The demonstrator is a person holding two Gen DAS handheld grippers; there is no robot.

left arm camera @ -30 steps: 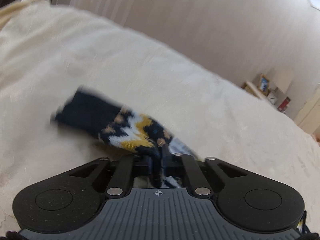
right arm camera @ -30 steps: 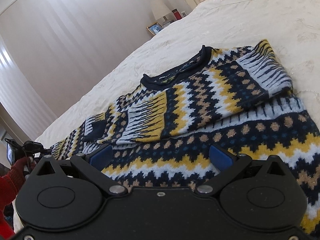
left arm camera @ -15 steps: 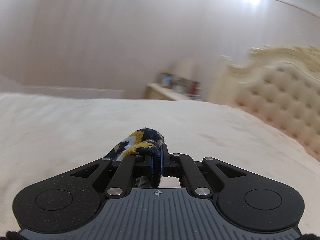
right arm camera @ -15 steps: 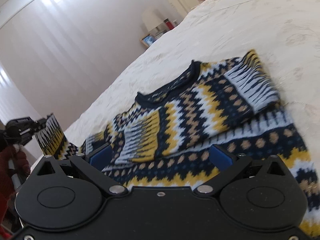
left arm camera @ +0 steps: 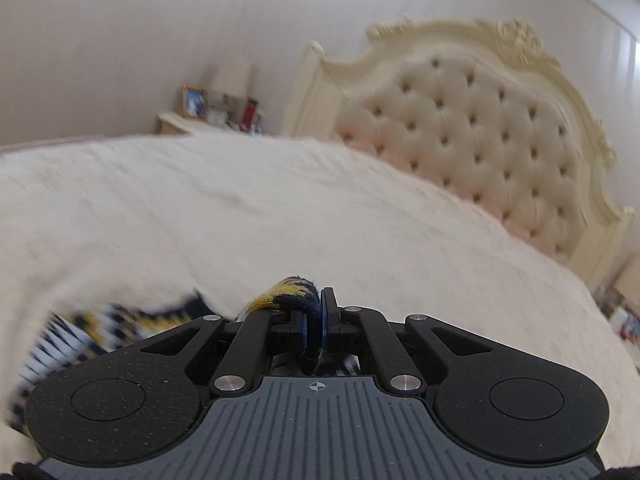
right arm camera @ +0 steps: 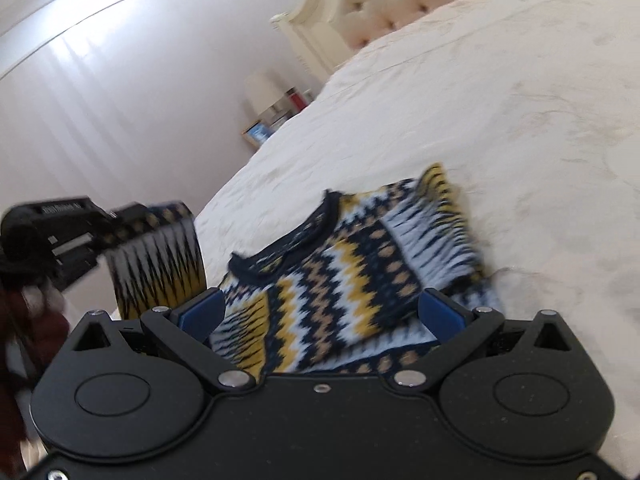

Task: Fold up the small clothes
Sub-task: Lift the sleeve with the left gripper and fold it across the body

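Observation:
A small knitted sweater with navy, yellow, white and tan zigzags lies on the cream bed, its right sleeve folded across the chest. My left gripper is shut on the left sleeve. In the right wrist view that gripper holds the sleeve lifted above the bed at the left. More of the sweater shows blurred at the lower left of the left wrist view. My right gripper is open and empty, just above the sweater's lower body.
A tufted cream headboard stands at the far end of the bed. A nightstand with a lamp, a picture frame and small items stands beside it. Pale curtains cover the wall behind.
My left gripper has lifted the sleeve off the bed and swung toward the headboard. My right gripper has tilted and drawn back a little, still open.

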